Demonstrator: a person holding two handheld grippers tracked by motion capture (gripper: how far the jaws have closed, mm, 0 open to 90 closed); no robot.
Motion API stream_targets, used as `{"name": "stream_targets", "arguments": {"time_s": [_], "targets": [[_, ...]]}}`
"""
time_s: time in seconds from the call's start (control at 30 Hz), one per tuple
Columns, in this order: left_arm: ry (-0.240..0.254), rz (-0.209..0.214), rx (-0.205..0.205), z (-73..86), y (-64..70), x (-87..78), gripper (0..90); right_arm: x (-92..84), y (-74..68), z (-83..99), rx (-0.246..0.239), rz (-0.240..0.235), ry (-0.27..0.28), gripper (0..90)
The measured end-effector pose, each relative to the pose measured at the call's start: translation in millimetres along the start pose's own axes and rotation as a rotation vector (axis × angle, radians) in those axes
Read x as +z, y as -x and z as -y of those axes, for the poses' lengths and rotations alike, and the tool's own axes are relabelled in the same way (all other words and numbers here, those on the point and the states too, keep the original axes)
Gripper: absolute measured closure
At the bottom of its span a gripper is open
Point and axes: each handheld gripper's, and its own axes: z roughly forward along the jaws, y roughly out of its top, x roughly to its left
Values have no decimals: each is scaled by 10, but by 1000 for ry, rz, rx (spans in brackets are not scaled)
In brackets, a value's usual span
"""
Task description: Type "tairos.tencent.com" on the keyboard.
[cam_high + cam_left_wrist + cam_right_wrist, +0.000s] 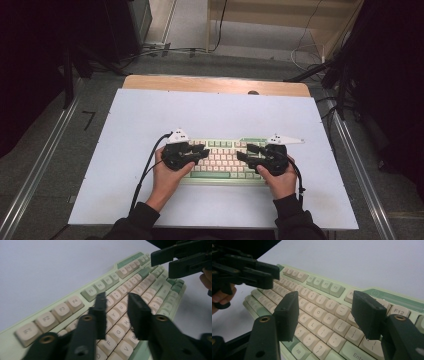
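A pale green keyboard (225,161) with cream keys lies on the white mat (210,115), near the front. My left gripper (202,151) hovers over its left half, pointing right, and my right gripper (245,153) hovers over its right half, pointing left. In the left gripper view the left gripper (117,296) stands open above the middle letter keys of the keyboard (130,282), nothing between its jaws, and the right gripper (162,263) shows at the top right. In the right gripper view the right gripper (324,296) stands wide open over the keyboard (317,307), with the left gripper (274,275) at the top left.
The mat covers a wooden table whose far edge (215,84) shows bare. Metal rails (45,160) run along both sides of the table. Cables (165,50) lie on the floor beyond it. A cable (145,172) trails from the left gripper across the mat.
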Motion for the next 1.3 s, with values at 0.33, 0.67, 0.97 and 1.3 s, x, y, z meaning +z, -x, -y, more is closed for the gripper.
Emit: {"name": "stream_targets", "arguments": {"time_s": [0.33, 0.67, 0.97, 1.3], "targets": [[106, 11, -54, 217, -177, -448, 479, 0, 1, 5, -1, 6, -1, 372], [153, -82, -141, 428, -338, -754, 431, -31, -1, 4, -6, 4, 11, 412], [145, -153, -185, 498, -477, -788, 403, -17, -76, 23, -57, 18, 4, 679], [170, -165, -207, 525, -502, -813, 403, -39, -214, 25, -143, -10, 5, 874]]}}
